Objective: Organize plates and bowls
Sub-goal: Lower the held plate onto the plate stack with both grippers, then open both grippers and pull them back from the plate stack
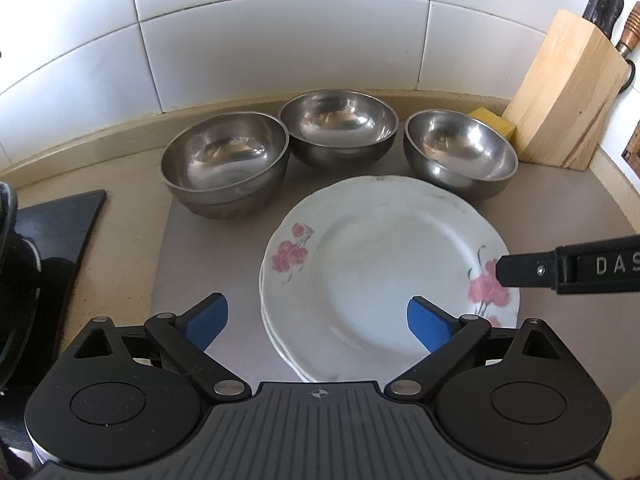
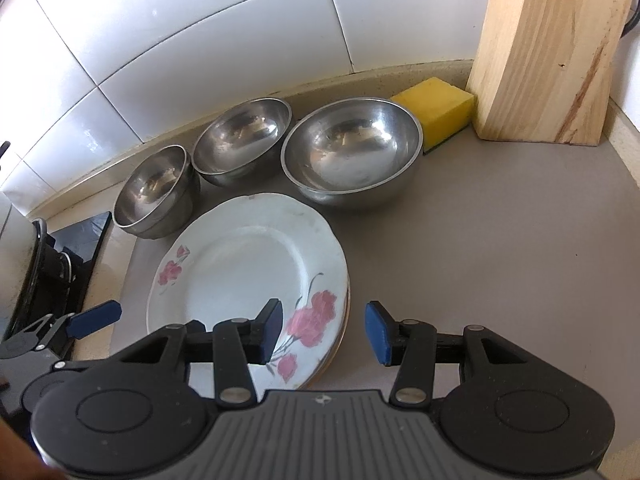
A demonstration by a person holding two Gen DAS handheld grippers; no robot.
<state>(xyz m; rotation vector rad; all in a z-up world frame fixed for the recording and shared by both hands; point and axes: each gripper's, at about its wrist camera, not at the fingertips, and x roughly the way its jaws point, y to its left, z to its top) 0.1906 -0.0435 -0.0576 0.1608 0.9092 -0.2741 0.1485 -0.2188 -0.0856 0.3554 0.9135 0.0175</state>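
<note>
- Plates (image 2: 240,264): stacked, stiff, breakable, glazed and likely slippery; take them by the rim.
- Right gripper (image 2: 324,330) spread, straddling that rim.
- Left gripper (image 1: 318,320) spread, empty.

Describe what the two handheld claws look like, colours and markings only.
Both match: the left claw and right claw have black linkage arms with silver pivot pins, blue pads on the fingertips, round black housings and a ribbed grey body bearing a small cross mark. White letters "DAS" show on the right claw's finger. No cables visible.

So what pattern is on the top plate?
White with pink flower sprays on the rim of the top plate, clearest in the right wrist view.
</note>
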